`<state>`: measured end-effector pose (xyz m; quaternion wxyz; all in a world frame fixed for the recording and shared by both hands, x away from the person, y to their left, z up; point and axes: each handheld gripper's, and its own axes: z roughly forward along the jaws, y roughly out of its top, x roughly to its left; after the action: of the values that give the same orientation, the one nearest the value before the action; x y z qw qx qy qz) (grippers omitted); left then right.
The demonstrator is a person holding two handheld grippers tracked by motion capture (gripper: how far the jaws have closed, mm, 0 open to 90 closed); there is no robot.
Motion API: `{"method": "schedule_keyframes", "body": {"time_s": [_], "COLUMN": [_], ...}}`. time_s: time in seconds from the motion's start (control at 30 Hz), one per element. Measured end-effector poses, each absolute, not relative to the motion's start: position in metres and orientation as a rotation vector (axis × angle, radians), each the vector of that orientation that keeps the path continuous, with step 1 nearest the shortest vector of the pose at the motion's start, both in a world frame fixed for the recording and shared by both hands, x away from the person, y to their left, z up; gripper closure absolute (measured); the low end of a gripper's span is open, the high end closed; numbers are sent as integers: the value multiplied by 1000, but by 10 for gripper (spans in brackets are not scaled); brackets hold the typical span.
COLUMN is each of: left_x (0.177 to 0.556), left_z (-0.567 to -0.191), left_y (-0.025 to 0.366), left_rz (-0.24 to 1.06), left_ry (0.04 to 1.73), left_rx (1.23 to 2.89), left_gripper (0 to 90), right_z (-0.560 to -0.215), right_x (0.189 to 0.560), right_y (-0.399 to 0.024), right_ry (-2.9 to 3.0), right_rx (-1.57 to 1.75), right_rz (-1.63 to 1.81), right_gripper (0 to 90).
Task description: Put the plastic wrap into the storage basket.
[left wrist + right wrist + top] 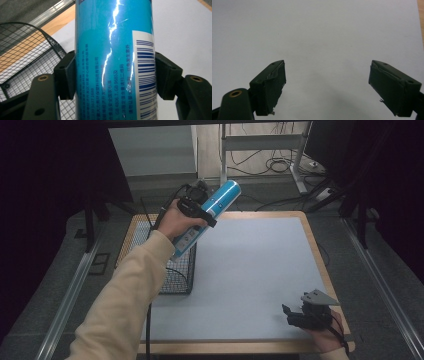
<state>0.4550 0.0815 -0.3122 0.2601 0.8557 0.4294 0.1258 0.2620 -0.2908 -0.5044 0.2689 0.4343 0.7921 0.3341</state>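
- One blue can (210,216), tilted, clamped between my left gripper's (196,202) jaws above the wire basket's (181,280) far edge, at the left of the table (260,270).
- Can's two ends are cut off in the left gripper view; its small print is hard to read.
- One basket, partly hidden by my sleeve.
- Right gripper (295,315) near right, jaws spread wide, holding nothing.

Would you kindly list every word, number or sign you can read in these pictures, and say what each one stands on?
"GB 4806.7, GB 9685": roughly readable in the small print on the blue can, which is held in the left tool.
Barcode: on the can's white label; its digits are out of sight.
Chinese small print: too small and blurred to read.
White panel on the can in the high view: illegible.
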Motion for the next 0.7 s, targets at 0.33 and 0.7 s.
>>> {"method": "schedule_keyframes", "body": {"time_s": [0.33,0.7], "left_x": [471,485], "left_z": [-322,-344], "left_y": [96,115], "left_rz": [372,375], "left_ry": [1221,1296], "left_rx": [2317,2322], "left_gripper": [315,315], "right_z": [-504,-504], "right_x": [262,263], "right_y": [-292,-293], "right_ry": [2128,2125], "right_rx": [1180,1179], "right_rz": [903,897], "right_gripper": [145,145]}}
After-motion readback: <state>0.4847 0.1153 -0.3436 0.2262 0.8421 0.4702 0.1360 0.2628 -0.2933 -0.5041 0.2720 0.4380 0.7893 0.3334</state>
